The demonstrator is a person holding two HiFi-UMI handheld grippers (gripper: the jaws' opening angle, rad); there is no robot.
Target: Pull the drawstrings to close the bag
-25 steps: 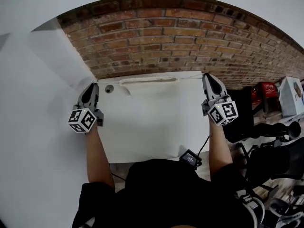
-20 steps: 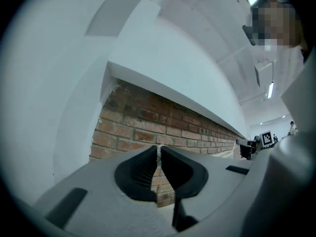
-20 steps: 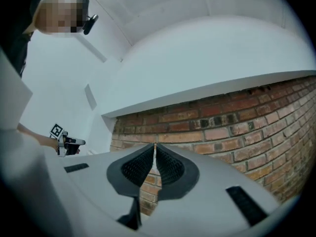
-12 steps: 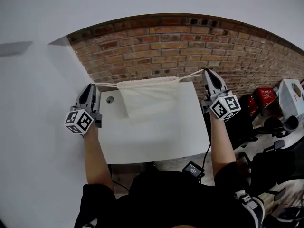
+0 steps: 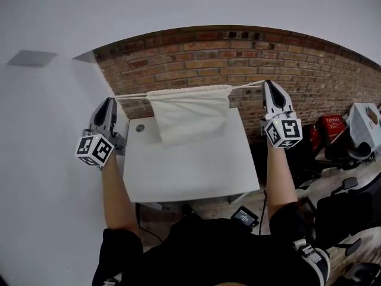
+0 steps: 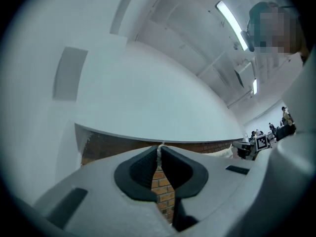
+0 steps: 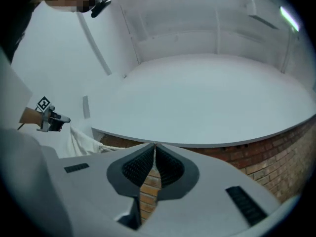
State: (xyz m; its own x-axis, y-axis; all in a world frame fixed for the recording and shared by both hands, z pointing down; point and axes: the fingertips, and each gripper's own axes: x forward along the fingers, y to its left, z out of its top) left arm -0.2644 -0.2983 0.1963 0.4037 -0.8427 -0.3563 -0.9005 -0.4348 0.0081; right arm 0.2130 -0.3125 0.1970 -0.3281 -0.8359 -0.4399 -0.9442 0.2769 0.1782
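A white cloth drawstring bag [image 5: 189,117] hangs in the air above the white table [image 5: 190,171], its mouth gathered along a taut cord. My left gripper [image 5: 109,100] is shut on the left drawstring [image 5: 131,96], whose white end shows between the pads [image 6: 159,154]. On the other side, my right gripper [image 5: 269,84] is shut on the right drawstring [image 5: 247,85], and the cord sits between its pads [image 7: 154,154]. Both grippers are raised and held wide apart, so the bag [image 7: 81,141] dangles from the cord between them. The other gripper [image 7: 49,118] shows far off in the right gripper view.
A brick wall [image 5: 238,58] stands behind the table. The table has a round cable hole [image 5: 140,127] near its back left corner. Red stools [image 5: 332,124], black chairs [image 5: 333,213] and a small black device [image 5: 246,217] on a cable lie on the right, by the floor.
Both grippers have risen and moved further apart with the drawstrings. The bag has lifted off the table, and its mouth has gathered narrower along the cord.
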